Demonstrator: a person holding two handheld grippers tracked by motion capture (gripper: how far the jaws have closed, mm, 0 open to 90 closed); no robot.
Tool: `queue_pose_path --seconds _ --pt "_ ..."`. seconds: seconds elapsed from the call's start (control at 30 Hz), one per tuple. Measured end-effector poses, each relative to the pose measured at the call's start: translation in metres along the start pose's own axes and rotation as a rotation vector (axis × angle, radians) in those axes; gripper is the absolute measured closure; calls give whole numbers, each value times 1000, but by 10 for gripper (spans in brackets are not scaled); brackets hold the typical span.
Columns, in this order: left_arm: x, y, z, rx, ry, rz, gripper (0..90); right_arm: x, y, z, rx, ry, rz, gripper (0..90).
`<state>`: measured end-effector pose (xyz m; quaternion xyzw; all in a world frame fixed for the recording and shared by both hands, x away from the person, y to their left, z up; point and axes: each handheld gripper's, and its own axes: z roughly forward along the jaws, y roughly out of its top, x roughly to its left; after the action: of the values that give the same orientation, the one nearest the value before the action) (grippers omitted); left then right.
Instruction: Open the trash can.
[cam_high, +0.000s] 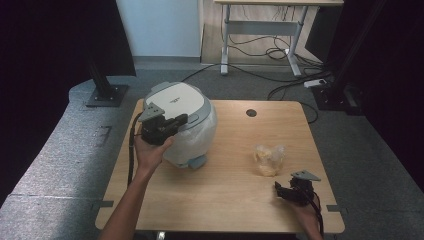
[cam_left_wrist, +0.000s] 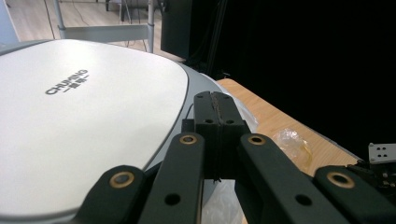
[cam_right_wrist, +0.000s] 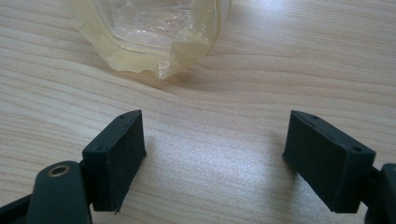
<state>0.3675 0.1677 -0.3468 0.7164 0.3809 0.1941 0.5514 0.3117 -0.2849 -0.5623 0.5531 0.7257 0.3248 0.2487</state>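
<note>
Pale wooden table (cam_high: 225, 190) on grey carpet, black curtains either side. Left gripper (cam_high: 176, 122), jaws pressed flat together on nothing, poised at the near left edge of the white-and-grey domed rice cooker (cam_high: 181, 122), tips pointing right across its smooth lid (cam_left_wrist: 84, 121). Cooker at the table's far left, wrapped low down in clear plastic. Right gripper (cam_high: 281, 191) low at the near right corner, jaws spread wide and empty, aimed far-left at the crumpled yellowish clear plastic bag (cam_right_wrist: 149, 32) just beyond its tips. Left gripper clearly nearer the cooker; likely next, a press or lift at the lid.
</note>
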Motion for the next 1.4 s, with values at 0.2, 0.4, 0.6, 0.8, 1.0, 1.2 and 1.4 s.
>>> queue_pose_path --seconds 0.2,0.4,0.6,0.8,1.0,1.2,1.4 --pt "-2 3 8 2 -6 -5 895 0 0 0 0 0 0 197" --pt "-3 5 17 16 -2 -7 894 0 0 0 0 0 0 197" --pt "-1 5 23 29 2 -11 895 0 0 0 0 0 0 197" --pt "0 3 26 33 3 -15 895 0 0 0 0 0 0 197" --pt "1 0 26 17 -8 -24 898 0 0 0 0 0 0 197" --pt "1 0 26 30 -16 -23 899 0 0 0 0 -1 0 197" --pt "2 1 26 35 -10 -22 899 0 0 0 0 -2 -1 197"
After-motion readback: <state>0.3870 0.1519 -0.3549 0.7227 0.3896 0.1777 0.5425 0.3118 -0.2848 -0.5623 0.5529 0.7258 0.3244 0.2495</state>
